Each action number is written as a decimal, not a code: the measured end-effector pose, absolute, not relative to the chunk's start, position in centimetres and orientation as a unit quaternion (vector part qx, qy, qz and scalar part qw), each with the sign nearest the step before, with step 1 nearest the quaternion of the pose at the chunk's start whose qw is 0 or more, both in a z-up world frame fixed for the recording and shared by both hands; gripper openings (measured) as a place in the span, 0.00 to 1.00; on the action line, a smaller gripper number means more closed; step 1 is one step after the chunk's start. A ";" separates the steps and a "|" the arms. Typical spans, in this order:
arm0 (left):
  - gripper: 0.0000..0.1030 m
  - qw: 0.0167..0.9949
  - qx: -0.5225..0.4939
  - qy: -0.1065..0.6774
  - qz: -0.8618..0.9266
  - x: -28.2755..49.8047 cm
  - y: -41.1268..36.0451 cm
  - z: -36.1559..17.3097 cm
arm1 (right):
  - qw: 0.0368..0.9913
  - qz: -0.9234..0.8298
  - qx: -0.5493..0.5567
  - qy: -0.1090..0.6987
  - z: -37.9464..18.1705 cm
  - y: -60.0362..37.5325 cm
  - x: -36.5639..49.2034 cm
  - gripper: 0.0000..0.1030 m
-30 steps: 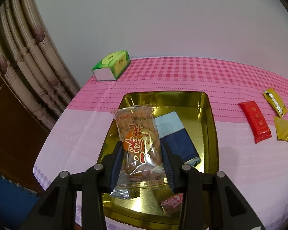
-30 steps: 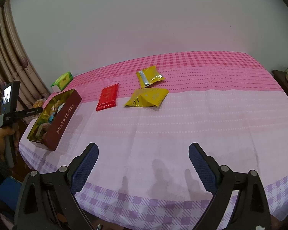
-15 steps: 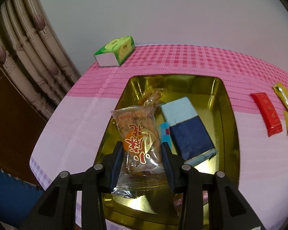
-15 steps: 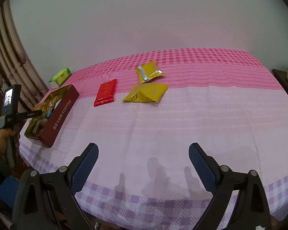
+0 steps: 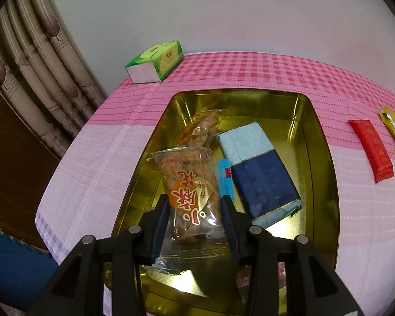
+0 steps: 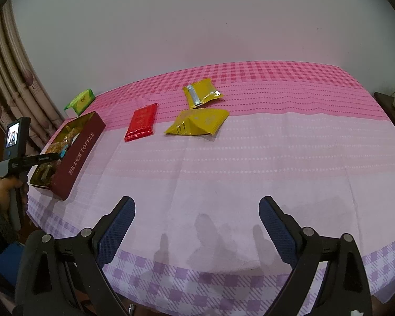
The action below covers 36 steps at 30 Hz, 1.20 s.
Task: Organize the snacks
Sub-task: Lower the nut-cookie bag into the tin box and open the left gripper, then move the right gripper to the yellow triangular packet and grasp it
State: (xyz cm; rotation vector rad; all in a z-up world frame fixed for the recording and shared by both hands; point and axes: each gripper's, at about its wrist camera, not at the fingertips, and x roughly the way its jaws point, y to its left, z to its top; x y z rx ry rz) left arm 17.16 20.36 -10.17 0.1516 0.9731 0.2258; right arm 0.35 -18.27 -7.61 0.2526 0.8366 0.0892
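Observation:
My left gripper (image 5: 194, 205) is shut on a clear snack packet (image 5: 191, 192) with orange and red print, held over the gold inside of a tin box (image 5: 321, 173). In the tin lie a blue and light-blue packet (image 5: 258, 173), a second clear snack packet (image 5: 200, 129) and a small blue wrapper (image 5: 225, 181). On the cloth to the right lie a red packet (image 5: 372, 150) and two yellow packets (image 5: 393, 127). My right gripper (image 6: 196, 226) hangs open over the near table edge, holding nothing. From there I see the maroon tin (image 6: 76, 155), the red packet (image 6: 142, 122) and yellow packets (image 6: 200, 121).
A green tissue box (image 5: 156, 62) stands at the far left corner of the pink checked tablecloth (image 6: 250, 158). Curtains (image 5: 31, 60) hang left of the table. A person's hand (image 6: 5, 187) holds the left gripper's handle. A dark side table (image 6: 392, 110) stands at the right edge.
The left gripper has sunk toward the tin with the packet, so the tin fills more of its view and the packet at its far end has come into sight. The right gripper has stayed put.

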 end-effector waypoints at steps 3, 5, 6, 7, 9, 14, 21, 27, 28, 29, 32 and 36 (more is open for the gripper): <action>0.42 0.873 0.052 0.474 0.105 17.2 20.7 -10.3 | 0.904 0.044 0.122 0.406 -7.7 -18.3 0.4 0.91; 0.46 0.873 0.035 0.475 0.103 17.2 21.1 -10.3 | 0.905 0.043 0.122 0.406 -7.7 -18.2 0.4 0.91; 0.50 0.876 0.030 0.470 0.100 17.0 21.2 -10.1 | 0.905 0.044 0.121 0.406 -7.7 -18.2 0.4 0.91; 0.52 0.879 0.028 0.466 0.096 16.8 21.1 -10.0 | 0.905 0.043 0.121 0.406 -7.7 -18.2 0.3 0.91; 0.52 0.885 0.018 0.458 0.083 16.2 21.1 -9.3 | 0.904 0.042 0.121 0.407 -7.8 -18.2 0.3 0.91; 0.55 0.913 0.022 0.407 0.021 12.2 20.3 -6.1 | 0.903 0.036 0.119 0.411 -8.2 -18.4 0.5 0.91; 0.62 0.929 0.021 0.367 -0.044 2.9 20.7 -2.6 | 0.890 0.034 0.117 0.439 -10.5 -17.8 1.3 0.92; 0.63 0.925 -0.006 0.372 -0.082 -3.8 21.4 -3.4 | 0.897 0.038 0.063 0.435 -11.2 -16.2 4.2 0.92; 0.63 0.923 -0.007 0.375 -0.087 -4.2 21.3 -3.7 | 0.897 0.033 0.054 0.437 -11.3 -16.1 5.2 0.92; 0.63 0.921 -0.007 0.377 -0.094 -4.7 21.2 -4.1 | 0.896 0.030 0.052 0.439 -11.4 -16.2 6.1 0.92; 0.63 0.921 0.008 0.375 -0.104 -5.4 20.6 -4.8 | 0.894 0.004 0.062 0.443 -11.7 -16.5 9.4 0.92; 0.63 0.920 -0.005 0.373 -0.119 -5.3 20.6 -5.2 | 0.892 -0.013 0.094 0.441 -11.8 -16.2 13.4 0.92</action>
